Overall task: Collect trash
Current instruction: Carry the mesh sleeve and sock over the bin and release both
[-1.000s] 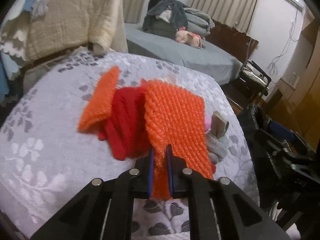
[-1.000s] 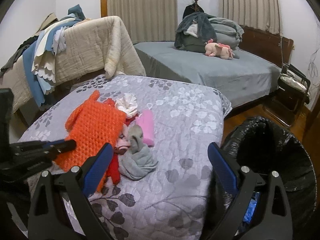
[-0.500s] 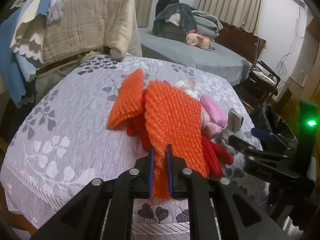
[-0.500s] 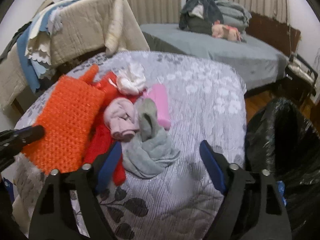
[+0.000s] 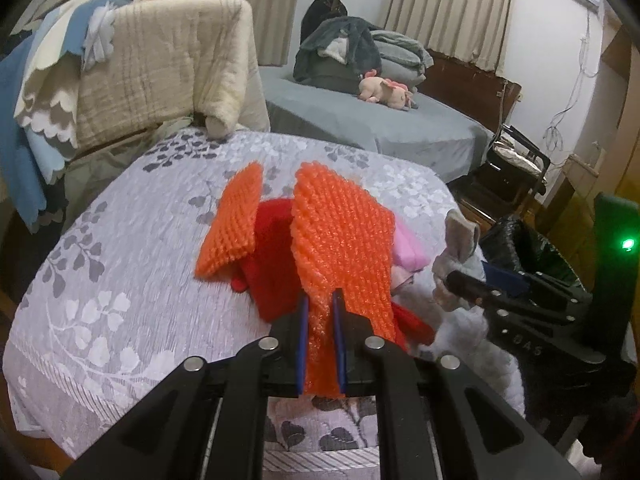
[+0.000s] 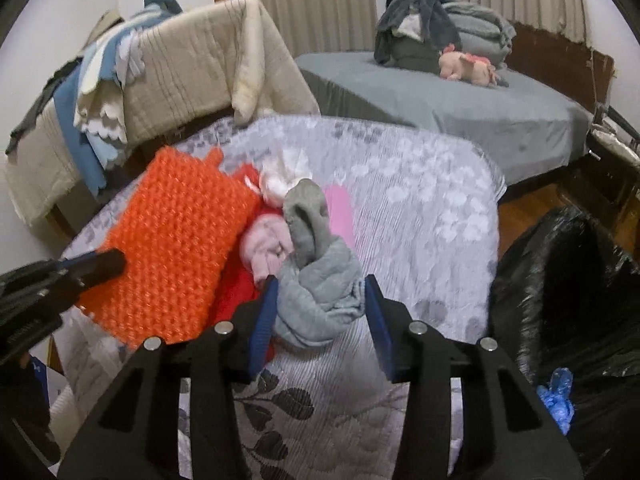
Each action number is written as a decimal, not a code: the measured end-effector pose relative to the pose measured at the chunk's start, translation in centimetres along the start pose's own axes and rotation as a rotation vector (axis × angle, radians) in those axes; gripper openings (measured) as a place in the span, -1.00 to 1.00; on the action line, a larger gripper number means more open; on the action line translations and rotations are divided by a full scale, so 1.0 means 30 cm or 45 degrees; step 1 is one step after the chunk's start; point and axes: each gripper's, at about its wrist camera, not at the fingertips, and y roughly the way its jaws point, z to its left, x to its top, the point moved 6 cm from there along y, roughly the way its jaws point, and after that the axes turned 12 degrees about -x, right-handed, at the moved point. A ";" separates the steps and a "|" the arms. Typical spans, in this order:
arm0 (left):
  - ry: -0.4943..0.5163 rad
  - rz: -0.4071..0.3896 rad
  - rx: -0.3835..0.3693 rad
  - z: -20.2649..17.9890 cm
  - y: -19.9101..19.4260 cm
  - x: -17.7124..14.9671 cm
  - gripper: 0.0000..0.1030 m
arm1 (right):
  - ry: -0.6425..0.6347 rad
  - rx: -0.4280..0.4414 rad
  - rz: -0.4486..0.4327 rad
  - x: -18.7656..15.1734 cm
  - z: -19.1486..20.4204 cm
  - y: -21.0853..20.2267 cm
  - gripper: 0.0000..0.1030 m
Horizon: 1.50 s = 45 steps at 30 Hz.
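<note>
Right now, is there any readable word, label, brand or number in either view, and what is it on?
"DAS", faint embossed letters on the body of the right hand-held gripper, seen in the left wrist view; possibly part of a longer word.
Nothing else readable in either view.

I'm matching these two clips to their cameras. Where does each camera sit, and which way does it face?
Left wrist: on the left gripper, looking along its fingers across the floral bedspread; its jaws pinch the orange bubble wrap, and the right gripper enters from the right.
Right wrist: on the right gripper, facing the same pile, jaws open around the grey cloth; black trash bag at right.
Shared: the orange wrap, grey cloth, bedspread and grey bed.
</note>
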 end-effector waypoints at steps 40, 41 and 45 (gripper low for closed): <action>0.370 -0.060 -0.372 -0.768 0.060 0.162 -0.79 | 0.308 -0.366 -0.266 0.004 -0.703 -0.528 -0.18; 0.379 -0.051 -0.385 -0.792 0.074 0.157 -0.79 | 0.316 -0.380 -0.261 -0.008 -0.722 -0.530 -0.18; 0.393 -0.012 -0.420 -0.853 0.126 0.136 -0.79 | 0.349 -0.425 -0.238 -0.053 -0.783 -0.530 -0.17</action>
